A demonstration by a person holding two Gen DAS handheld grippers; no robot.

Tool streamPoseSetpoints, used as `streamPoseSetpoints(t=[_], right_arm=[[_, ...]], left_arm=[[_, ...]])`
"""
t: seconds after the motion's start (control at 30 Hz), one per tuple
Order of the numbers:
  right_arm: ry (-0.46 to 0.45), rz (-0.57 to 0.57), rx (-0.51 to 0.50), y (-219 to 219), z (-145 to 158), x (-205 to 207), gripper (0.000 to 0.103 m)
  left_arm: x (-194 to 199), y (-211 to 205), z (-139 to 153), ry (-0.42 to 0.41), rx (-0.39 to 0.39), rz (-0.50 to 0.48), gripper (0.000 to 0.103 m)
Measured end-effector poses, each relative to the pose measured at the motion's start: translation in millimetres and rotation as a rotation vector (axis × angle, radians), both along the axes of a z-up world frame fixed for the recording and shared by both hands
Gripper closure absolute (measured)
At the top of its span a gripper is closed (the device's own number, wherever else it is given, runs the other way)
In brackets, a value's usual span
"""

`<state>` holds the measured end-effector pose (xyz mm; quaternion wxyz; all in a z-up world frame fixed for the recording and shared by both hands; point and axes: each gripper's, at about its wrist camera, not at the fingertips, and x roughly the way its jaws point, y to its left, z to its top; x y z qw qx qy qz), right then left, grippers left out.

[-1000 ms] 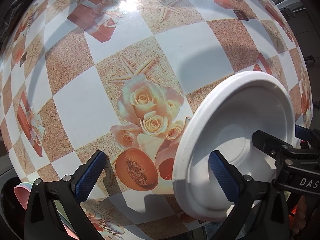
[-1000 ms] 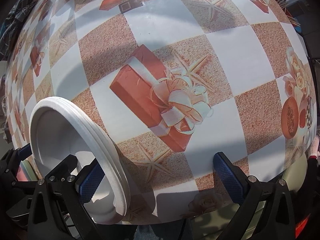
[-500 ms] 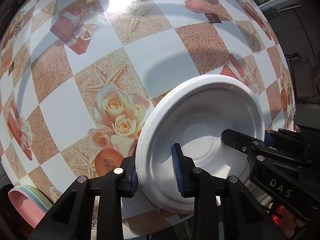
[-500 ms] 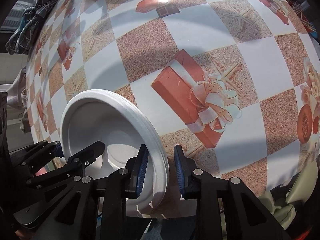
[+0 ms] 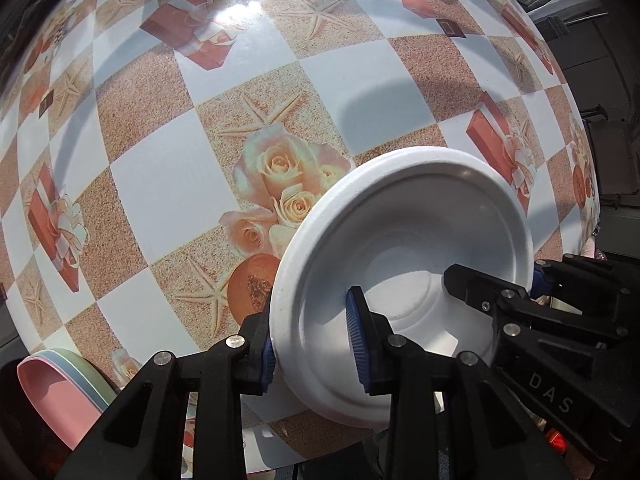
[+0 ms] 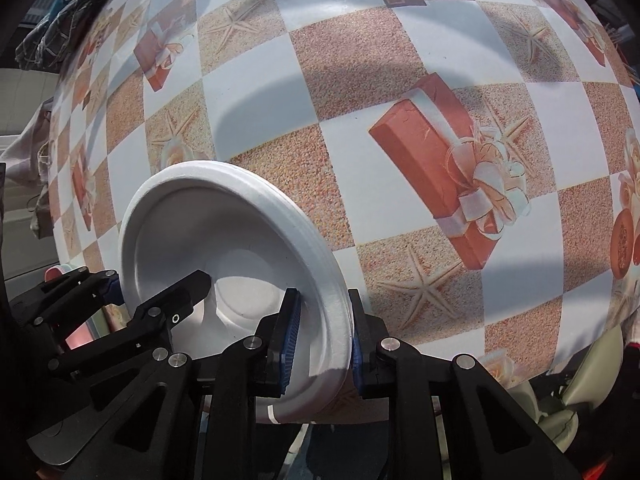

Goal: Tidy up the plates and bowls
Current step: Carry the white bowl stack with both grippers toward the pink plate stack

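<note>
Both tongs are pinching the same white foam plate by opposite rim edges: left tongs on one side, right tongs on the other. The plate sits tilted above the checkered counter, lower middle of both frames. My worry: foam rim is soft, so if the two hands drift apart or twist unevenly it'll crease or pop out of one grip. Only the left view shows the pink and green dishes stacked at lower left; the right view shows crumpled cloth at upper left instead.
</note>
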<state>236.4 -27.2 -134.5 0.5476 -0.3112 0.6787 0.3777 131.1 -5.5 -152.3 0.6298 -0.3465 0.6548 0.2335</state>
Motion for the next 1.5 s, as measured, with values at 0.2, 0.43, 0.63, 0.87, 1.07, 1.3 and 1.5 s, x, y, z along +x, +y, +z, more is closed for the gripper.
streamPoseSetpoints(t=[0.2,0.43,0.63,0.87,1.07,1.3,1.5], right_arm=[[0.001,0.045,-0.011,13.1,-4.1,-32.9,0.079],[-0.004,0.091,-0.018,31.2,-11.2,-74.4,0.078],[-0.003,0.125,-0.023,40.0,-13.6,-106.8,0.077],[-0.009,0.17,-0.031,51.3,-21.6,-150.3,0.076],[-0.014,0.211,-0.037,60.0,-28.7,-188.2,0.076],[-0.02,0.247,-0.04,73.4,-37.4,-233.0,0.076],[-0.021,0.245,-0.044,79.0,-43.5,-251.7,0.076]], left_arm=[[-23.4,-1.4,3.3,0.005,0.017,0.024,0.068],[-40.4,-2.6,10.2,0.009,0.025,0.057,0.067],[-71.8,-4.6,15.5,0.008,0.035,0.065,0.067],[-105.0,-6.3,11.0,0.007,0.039,0.089,0.067],[-133.0,2.6,12.3,0.007,0.038,0.116,0.067],[-163.9,3.9,14.6,0.004,0.034,0.145,0.067],[-175.4,2.9,16.2,0.004,0.042,0.138,0.067]])
